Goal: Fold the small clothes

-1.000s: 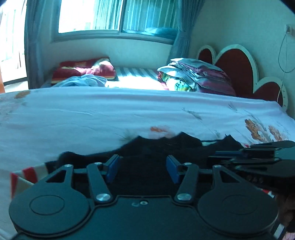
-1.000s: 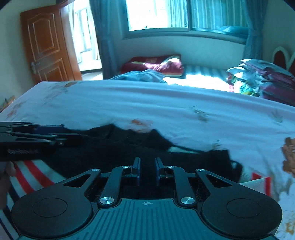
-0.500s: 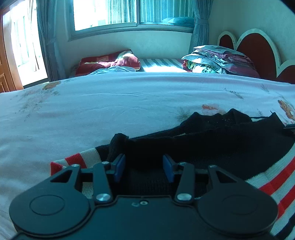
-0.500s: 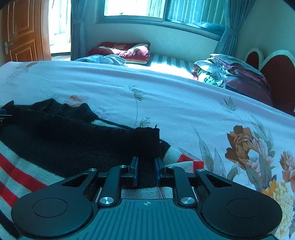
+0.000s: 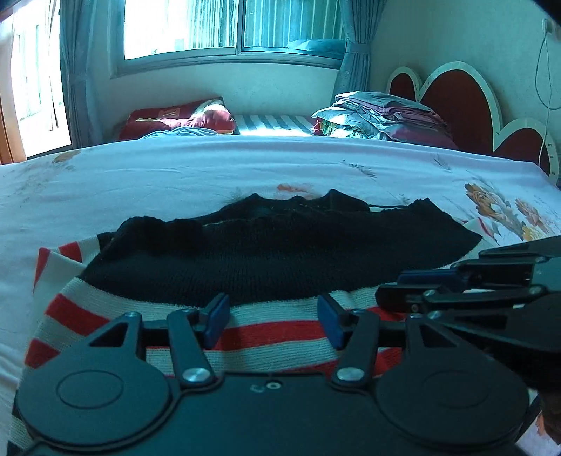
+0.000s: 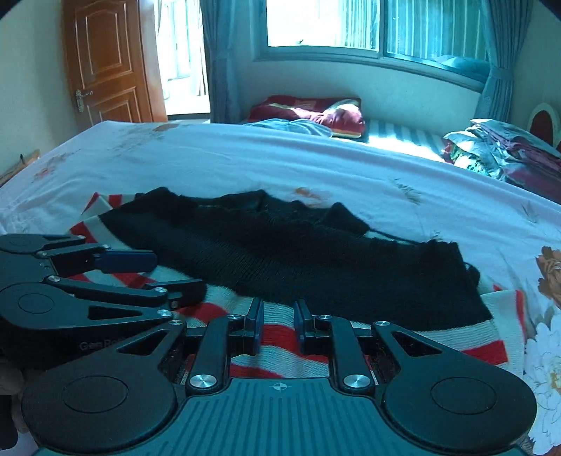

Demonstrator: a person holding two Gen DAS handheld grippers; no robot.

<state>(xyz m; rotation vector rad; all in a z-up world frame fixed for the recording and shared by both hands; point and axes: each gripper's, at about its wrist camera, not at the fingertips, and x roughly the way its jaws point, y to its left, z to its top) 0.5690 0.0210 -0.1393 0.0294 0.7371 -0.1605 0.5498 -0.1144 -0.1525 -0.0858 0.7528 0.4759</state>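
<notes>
We see the knitted sweater (image 5: 273, 256), black across its upper part with red and white stripes below, lying spread on the bed (image 5: 210, 175) close in front of us, its black edge rumpled along the far side. A striped panel sticks out from under the black knit at each end.

Our left gripper (image 5: 271, 324) hangs over the striped hem with its jaws spread and opening; the cloth lies beneath them, and the blue pads press on nothing. Our right gripper (image 6: 277, 324) sits just beside it over the same striped band. Its jaws stand narrowly apart with striped knit showing in the gap, but we cannot tell whether they pinch the fabric or only hover above it.

The bed wears a pale sheet printed with flowers. Beyond it lie a dark red pillow (image 6: 315, 112) and a stack of folded bedding (image 5: 382, 115) near the red headboard (image 5: 455, 94). A window (image 5: 224, 28) with blue curtains fills the far wall, and a wooden door (image 6: 105, 63) stands at the left.
</notes>
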